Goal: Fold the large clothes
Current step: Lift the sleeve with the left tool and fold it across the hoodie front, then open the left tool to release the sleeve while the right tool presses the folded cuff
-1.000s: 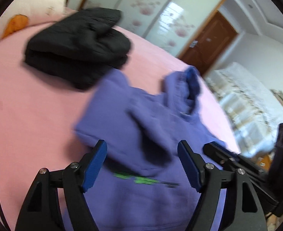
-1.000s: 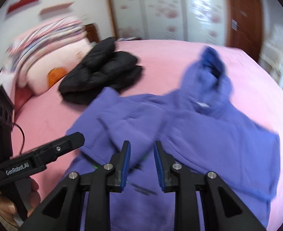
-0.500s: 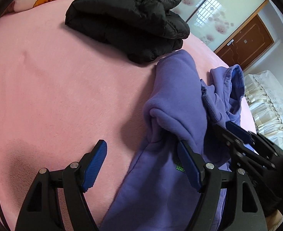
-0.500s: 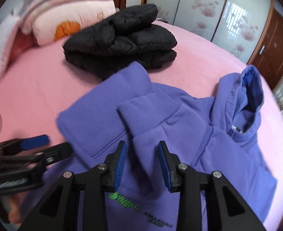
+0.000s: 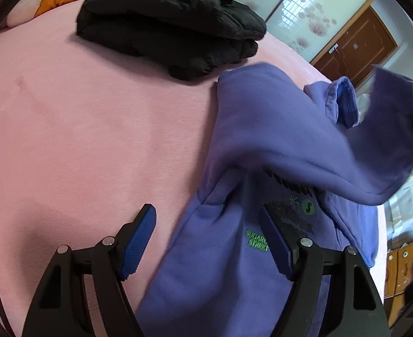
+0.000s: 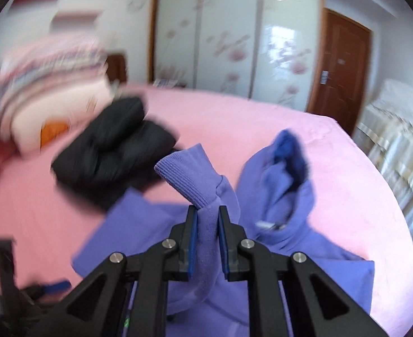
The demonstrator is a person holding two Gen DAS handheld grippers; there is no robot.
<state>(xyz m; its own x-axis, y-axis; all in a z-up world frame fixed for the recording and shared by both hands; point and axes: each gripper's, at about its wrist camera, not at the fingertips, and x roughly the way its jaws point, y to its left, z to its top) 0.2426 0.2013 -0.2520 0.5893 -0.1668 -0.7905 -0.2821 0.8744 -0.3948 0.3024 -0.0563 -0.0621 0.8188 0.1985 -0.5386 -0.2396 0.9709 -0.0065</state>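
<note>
A purple hoodie lies on the pink bed, hood toward the far side. My right gripper is shut on the hoodie's sleeve just below its ribbed cuff and holds it above the body of the hoodie. In the left wrist view that sleeve stretches up and to the right across the printed front. My left gripper is open and empty, low over the hoodie's left edge, with its right finger over the cloth.
A folded black padded jacket lies on the bed beyond the hoodie, also in the right wrist view. Pillows are stacked at the head of the bed. A wardrobe, a brown door and a white covered bed stand behind.
My right gripper has closed on the sleeve near its cuff and lifted it off the hoodie's front. My left gripper stays open and has shifted slightly along the hoodie's left edge.
</note>
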